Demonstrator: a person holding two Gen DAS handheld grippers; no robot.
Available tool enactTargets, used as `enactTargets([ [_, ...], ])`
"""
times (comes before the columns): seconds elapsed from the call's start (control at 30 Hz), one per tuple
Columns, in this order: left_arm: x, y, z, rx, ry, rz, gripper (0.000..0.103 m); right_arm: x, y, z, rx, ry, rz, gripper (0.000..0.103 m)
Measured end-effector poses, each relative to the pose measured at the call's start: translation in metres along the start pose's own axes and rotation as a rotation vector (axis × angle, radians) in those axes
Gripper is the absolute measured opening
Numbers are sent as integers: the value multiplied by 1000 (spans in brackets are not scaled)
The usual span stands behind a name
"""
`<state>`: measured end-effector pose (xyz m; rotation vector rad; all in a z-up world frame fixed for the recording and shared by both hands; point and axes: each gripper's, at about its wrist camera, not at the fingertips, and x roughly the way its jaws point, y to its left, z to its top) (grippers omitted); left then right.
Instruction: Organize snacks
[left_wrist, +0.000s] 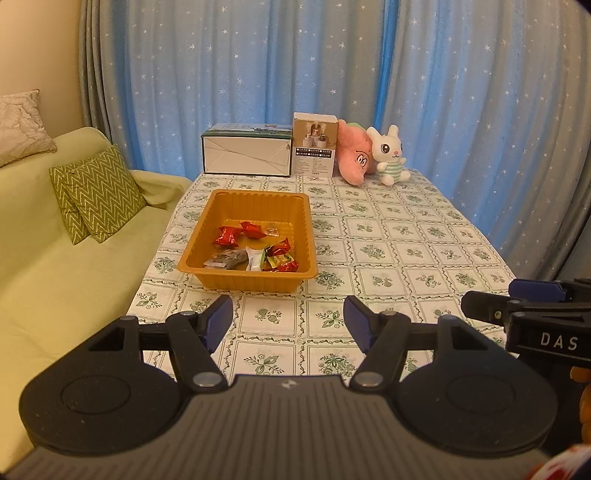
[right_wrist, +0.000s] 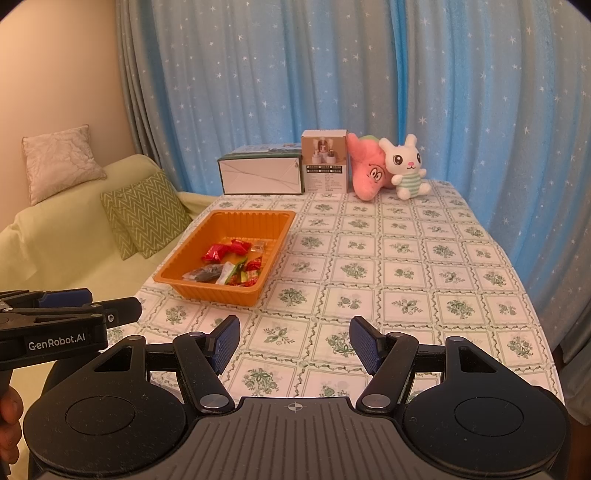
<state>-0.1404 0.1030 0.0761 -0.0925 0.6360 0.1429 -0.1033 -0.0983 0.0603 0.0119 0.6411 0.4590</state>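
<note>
Clearly, from the left wrist, the left tongs (left_wrist: 288, 319) stand spread and empty above the table (left_wrist: 406, 251), just short of the orange tray (left_wrist: 207, 232) holding the wrapped snacks (left_wrist: 258, 251). From the right wrist, the right tongs (right_wrist: 294, 343) are likewise spread, pinching nothing, the tray ahead to their left.

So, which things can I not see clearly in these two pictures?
- Print on the small box: too small in both views.
- Snacks in the orange tray: overlapping, so no sure count.
- Near table edge: behind the left gripper and right gripper.
</note>
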Motion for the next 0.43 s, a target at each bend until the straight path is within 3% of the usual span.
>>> enactTargets([
  [0.43, -3, 2, -1, -18, -20, -21, 64, 0, -1, -2, 3, 1, 0, 66],
])
